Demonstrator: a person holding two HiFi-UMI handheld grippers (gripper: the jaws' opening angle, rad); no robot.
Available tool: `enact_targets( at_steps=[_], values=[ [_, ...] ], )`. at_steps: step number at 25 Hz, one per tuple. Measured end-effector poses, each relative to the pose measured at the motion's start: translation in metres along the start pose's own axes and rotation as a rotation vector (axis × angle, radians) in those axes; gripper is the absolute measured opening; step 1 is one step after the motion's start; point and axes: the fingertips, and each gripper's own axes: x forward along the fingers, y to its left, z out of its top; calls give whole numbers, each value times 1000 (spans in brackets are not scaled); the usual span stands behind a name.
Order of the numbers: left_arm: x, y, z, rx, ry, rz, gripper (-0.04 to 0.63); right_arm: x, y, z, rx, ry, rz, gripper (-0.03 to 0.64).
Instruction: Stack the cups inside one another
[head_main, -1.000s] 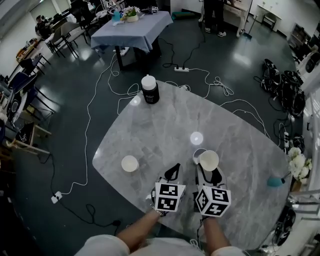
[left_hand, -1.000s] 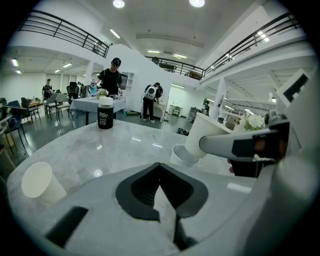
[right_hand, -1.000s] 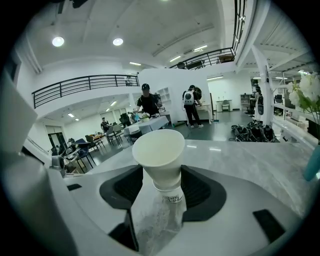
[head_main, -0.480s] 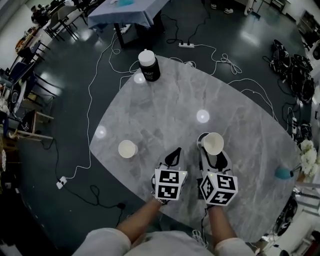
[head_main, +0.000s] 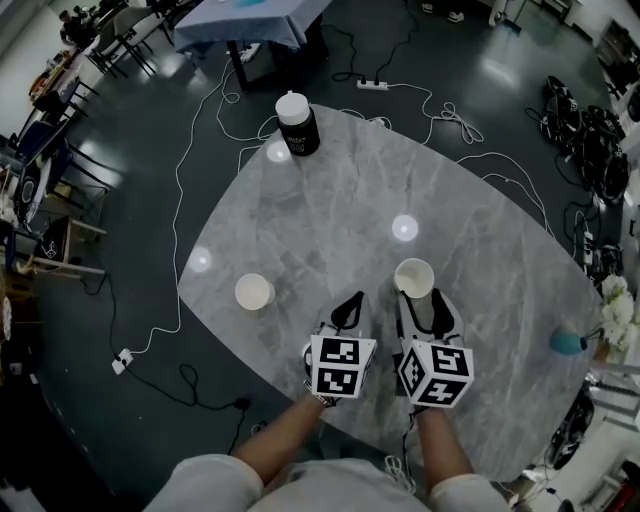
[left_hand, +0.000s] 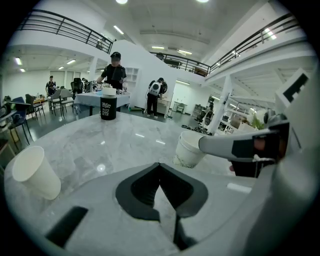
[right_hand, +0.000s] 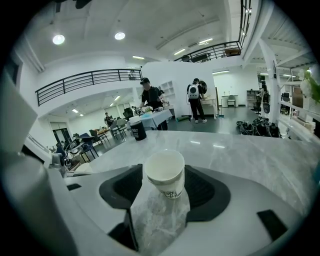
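Right gripper (head_main: 418, 304) clamped on the held cup (head_main: 413, 278), mouth up, at the near side of the marble table (head_main: 330, 220). Left gripper (head_main: 351, 304) has jaws pressed together on nothing. The second cup (head_main: 254, 291) stands upright, well apart to the left, nearer the left gripper; likely the held cup must travel left across it

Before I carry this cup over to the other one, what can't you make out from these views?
held paper cup: the print on its wall is too blurred to read in the right gripper view; its base is hidden from above in the head view.
free paper cup: too small in the head view to tell single from nested.
black canister: label too small to read in any view.
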Motion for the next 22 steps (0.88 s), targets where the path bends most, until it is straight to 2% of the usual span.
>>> enact_targets(
  at_steps=[12,18,22],
  values=[
    [-15,1,-4,-3,-10,4,-5,-16,1,0,15,-26,-31,221],
    [-30,-1,-3,3,-27,2,-5,-34,4,8,29,-77,-42,216],
    [-43,-1,-2,11,-38,5,-5,-48,4,11,24,-104,-65,167]
  ],
)
